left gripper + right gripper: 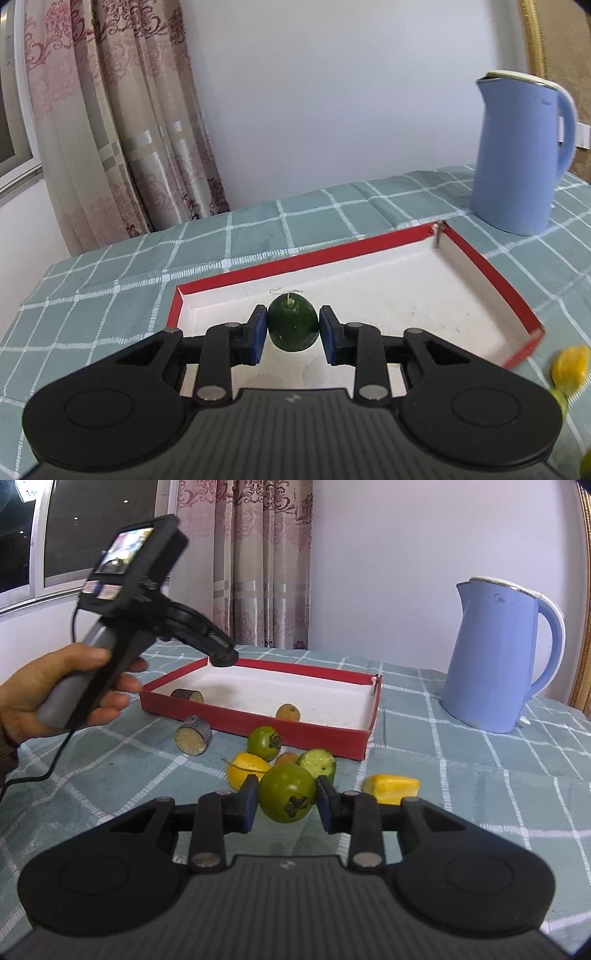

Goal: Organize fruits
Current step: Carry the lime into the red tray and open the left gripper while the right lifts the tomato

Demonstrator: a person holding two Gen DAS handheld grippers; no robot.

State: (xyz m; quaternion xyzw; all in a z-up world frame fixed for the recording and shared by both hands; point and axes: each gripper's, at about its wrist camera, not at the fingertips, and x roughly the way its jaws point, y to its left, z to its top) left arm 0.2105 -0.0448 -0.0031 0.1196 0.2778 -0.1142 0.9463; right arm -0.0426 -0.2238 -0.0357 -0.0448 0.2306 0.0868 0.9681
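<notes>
Green against blue pads: our right gripper (287, 802) pinches a green tomato (288, 797), calyx facing the camera, lifted above the checked tablecloth (480, 782). Our left gripper (292, 329) is likewise clamped on a small dark green fruit (293, 324), stem end up, held over the white floor of the red box (491, 273) near its left end. Just beyond the right gripper's fingers, more fruit lies loose on the cloth: a yellow starfruit (245, 770), a yellow wedge (391, 788), a cut green half (318, 763), a small brown fruit (286, 757) and another green tomato (264, 741) touching the box's near wall. Left of these lies a dark cut cylinder (192, 734). Inside the box we see a second cylinder piece (187, 695) and a round brown fruit (288, 712). A hand (48, 694) grips the left gripper's handle at the box's left end. Farther right stands a blue kettle (495, 653), with a patterned curtain (266, 561) behind.
</notes>
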